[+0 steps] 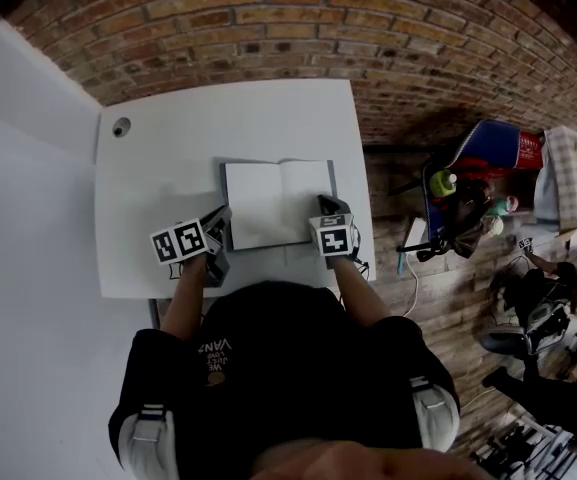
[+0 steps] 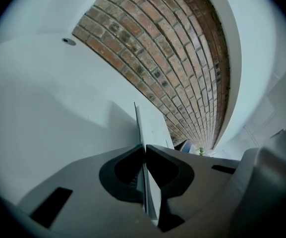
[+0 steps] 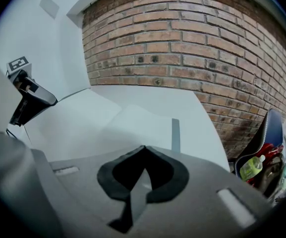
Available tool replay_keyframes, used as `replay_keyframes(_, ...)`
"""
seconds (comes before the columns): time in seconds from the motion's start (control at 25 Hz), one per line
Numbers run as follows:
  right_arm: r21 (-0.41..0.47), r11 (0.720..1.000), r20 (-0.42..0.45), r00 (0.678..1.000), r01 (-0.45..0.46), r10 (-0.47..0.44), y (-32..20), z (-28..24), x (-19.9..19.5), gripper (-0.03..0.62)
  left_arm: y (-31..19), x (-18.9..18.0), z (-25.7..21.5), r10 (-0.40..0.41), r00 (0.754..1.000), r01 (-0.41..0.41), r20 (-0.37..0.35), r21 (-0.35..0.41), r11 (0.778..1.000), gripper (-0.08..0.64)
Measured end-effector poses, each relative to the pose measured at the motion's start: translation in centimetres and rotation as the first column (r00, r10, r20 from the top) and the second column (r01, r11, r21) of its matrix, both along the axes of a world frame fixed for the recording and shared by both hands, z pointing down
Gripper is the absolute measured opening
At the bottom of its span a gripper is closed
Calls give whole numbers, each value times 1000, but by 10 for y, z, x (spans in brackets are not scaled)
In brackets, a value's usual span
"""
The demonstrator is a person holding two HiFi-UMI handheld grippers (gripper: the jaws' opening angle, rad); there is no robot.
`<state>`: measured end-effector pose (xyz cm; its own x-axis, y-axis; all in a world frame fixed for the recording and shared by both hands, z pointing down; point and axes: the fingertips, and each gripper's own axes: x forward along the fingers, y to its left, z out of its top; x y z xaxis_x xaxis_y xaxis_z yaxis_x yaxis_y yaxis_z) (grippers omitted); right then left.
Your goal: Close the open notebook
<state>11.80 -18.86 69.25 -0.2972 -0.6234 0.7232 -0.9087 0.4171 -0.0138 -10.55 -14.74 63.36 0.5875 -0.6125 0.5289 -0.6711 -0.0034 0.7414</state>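
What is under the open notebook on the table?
The white table shows all around the notebook. The left gripper pinches its left edge. Whatever lies directly beneath the notebook is covered.

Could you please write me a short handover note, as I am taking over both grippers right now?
Left gripper: shut on the left edge of the notebook, with a thin leaf or cover pinched between its pads.
Right gripper: jaws together at the notebook's near right corner. I cannot tell whether it pinches anything.
Notebook: open, blank pages up, in the middle of the white table.
Done: the left edge is gripped.
Left: fold that side over onto the right half. The right gripper probably has to move clear first.
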Motion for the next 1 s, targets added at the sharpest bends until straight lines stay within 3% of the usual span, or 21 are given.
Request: replay_keyframes(1.0,-25,1000,50,999,-1,3,0,-1,2,-2,-6,45,-52,94,990,-81,-105,116,990,34)
